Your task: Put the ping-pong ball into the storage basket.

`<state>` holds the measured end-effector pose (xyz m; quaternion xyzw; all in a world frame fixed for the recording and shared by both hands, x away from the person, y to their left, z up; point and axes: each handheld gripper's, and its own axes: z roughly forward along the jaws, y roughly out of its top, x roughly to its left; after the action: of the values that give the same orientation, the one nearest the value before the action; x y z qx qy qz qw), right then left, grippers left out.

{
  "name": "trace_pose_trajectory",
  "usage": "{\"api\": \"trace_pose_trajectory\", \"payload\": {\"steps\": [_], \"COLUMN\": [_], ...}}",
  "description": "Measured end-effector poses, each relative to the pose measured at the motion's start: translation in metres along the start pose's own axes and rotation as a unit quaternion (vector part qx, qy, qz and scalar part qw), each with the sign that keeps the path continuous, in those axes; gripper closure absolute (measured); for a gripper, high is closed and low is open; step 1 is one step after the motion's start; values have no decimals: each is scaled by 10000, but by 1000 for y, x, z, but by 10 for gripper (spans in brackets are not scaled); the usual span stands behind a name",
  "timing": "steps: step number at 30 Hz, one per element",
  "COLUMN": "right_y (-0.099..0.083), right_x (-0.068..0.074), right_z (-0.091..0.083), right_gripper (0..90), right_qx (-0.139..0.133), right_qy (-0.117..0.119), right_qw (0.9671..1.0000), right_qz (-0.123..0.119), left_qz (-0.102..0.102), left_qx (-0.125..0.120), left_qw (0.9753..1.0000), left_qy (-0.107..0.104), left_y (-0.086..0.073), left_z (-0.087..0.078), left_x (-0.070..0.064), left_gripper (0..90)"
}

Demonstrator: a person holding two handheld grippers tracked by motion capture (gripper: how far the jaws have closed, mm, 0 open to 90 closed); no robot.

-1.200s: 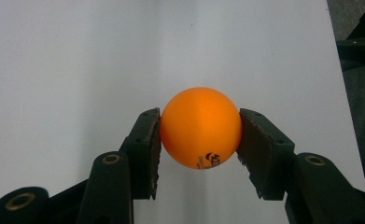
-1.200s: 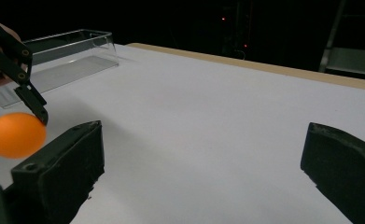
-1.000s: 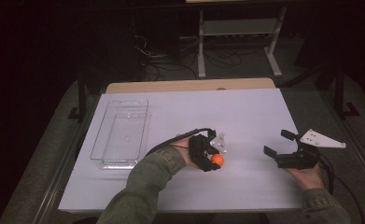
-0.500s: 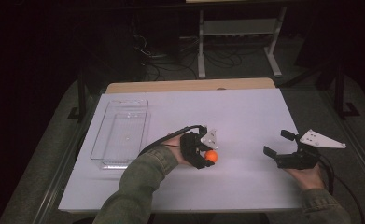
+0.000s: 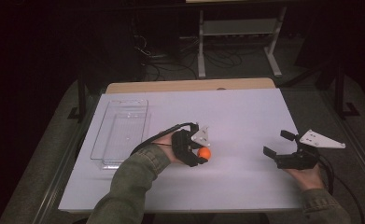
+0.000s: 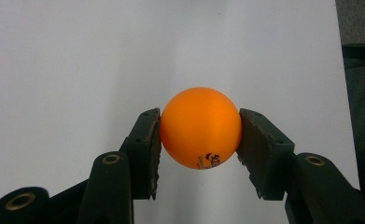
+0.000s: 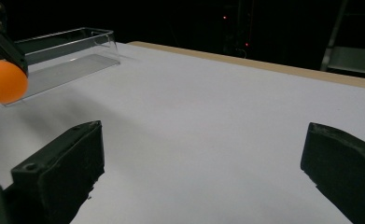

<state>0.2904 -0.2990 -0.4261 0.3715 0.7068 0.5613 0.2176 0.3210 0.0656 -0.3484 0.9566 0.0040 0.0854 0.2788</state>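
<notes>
An orange ball (image 6: 200, 127) with small black print sits clamped between the two black jaws of my left gripper (image 6: 200, 135). In the high view that gripper (image 5: 201, 151) hovers over the white table near its middle, with the ball (image 5: 204, 153) at its tip. From the right gripper view the ball (image 7: 3, 80) appears at the far left edge. My right gripper (image 5: 277, 143) rests at the right side of the table, jaws wide apart with nothing between them; its pads (image 7: 73, 154) frame bare white table.
A clear plastic tray (image 5: 120, 132) lies at the left of the white table (image 5: 245, 116), also seen as the tray (image 7: 70, 51) from the right gripper view. Beyond the far wooden edge stand a metal shelf frame (image 5: 238, 32) and cables on a dark floor.
My left gripper, with the orange ball in it, has shifted slightly left and away from me. The right gripper has stayed put.
</notes>
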Motion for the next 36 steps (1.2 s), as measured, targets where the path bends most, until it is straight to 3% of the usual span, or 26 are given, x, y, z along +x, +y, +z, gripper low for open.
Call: {"api": "trace_pose_trajectory", "payload": {"steps": [10,36], "right_y": [0,0], "right_x": [0,0], "right_z": [0,0], "right_gripper": [0,0], "right_qx": [9,41], "right_qy": [-3,-23], "right_qw": [10000,10000], "right_qz": [-5,-4], "left_qz": [-33,-397], "left_qx": [-17,31], "left_qw": [9999,9984], "left_qy": [132,409], "left_y": [-6,-29], "left_z": [-17,-53], "left_x": [1,14], "left_gripper": [506,506]}}
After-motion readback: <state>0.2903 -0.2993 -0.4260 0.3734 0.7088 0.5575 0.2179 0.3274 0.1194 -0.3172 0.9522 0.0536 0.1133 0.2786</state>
